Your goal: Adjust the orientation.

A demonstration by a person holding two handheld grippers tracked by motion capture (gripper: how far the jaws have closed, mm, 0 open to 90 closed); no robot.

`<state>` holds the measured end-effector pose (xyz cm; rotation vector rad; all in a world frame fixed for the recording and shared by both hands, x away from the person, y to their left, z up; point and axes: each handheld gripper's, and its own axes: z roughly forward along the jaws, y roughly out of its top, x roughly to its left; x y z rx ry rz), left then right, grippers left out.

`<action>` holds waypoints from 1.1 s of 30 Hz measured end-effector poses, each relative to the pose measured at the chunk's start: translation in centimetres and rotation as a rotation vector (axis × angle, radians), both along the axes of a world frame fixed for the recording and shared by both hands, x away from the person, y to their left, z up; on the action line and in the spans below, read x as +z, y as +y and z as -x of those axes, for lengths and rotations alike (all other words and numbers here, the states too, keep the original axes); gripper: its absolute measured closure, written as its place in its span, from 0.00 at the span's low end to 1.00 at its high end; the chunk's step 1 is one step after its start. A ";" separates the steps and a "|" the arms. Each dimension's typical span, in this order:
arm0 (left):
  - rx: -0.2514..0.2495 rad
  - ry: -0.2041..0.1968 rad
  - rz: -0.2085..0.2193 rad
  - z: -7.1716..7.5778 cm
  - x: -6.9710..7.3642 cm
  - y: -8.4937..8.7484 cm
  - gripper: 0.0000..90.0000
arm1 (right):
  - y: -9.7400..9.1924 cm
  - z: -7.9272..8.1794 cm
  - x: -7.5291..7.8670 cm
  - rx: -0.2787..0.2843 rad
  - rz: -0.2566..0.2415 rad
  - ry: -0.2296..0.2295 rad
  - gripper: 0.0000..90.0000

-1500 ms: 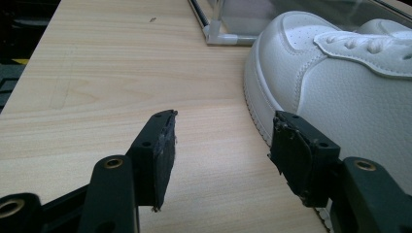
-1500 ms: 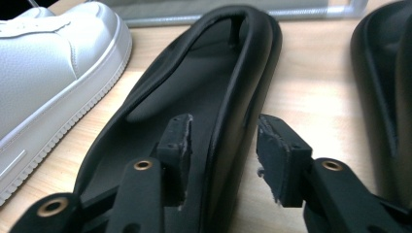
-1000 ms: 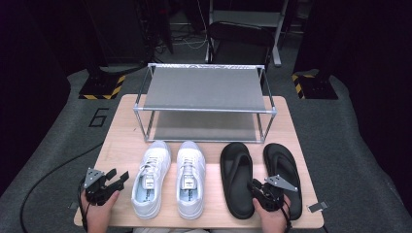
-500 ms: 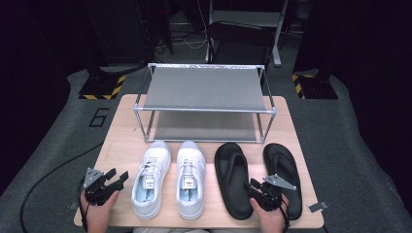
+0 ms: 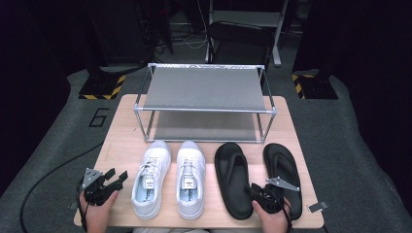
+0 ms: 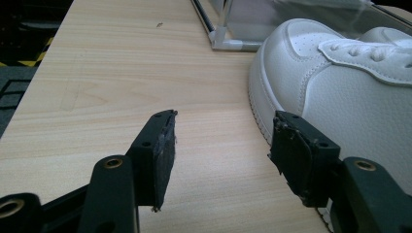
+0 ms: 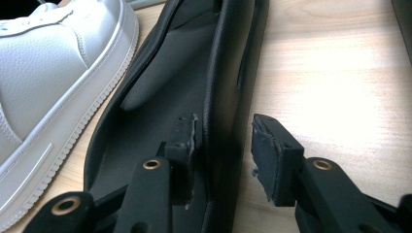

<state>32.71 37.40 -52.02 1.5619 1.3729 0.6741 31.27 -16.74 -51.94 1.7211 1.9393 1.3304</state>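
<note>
A person's two hands rest at the near edge of a light wooden table (image 5: 116,121), each holding a two-jaw gripper. The right gripper (image 5: 262,191) sits at the heel of the left black flip-flop (image 5: 233,179), its jaws straddling the sandal's right-hand rim: in the right gripper view one pad lies over the footbed, the other stands off the outer edge above bare wood, with a gap showing on that side. The jaws have just been opening, stand about half apart, and do not clamp the rim between them. The second black flip-flop (image 5: 282,167) lies just to the right, its heel partly under the gripper's grey plate.

The left gripper (image 5: 114,180) rests at the near left corner, jaws wide apart with nothing between them; in the left gripper view its right-hand pad stands just beside the sole of the left white sneaker (image 5: 151,177). The right white sneaker (image 5: 190,177) lies alongside, between its mate and the flip-flops, toes pointing away from the person.

Beyond the footwear, at the far half of the table, stands a two-tier metal shoe rack (image 5: 206,87) with grey shelves.
</note>
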 end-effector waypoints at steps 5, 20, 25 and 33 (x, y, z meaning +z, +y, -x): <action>-0.003 0.011 -0.003 0.1 0.1 0.1 0.47 | -0.2 0.0 -0.2 -0.005 -0.035 0.026 0.68; 0.000 0.006 -0.002 0.1 0.1 0.1 0.47 | -0.7 -0.3 -0.7 -0.009 -0.164 0.119 0.68; 0.006 0.003 0.001 0.1 0.1 0.2 0.47 | -0.8 -0.3 -0.8 -0.014 -0.186 0.128 0.69; 0.010 -0.003 0.000 0.1 0.1 0.2 0.47 | -1.0 -0.3 -0.7 -0.030 -0.228 0.169 0.72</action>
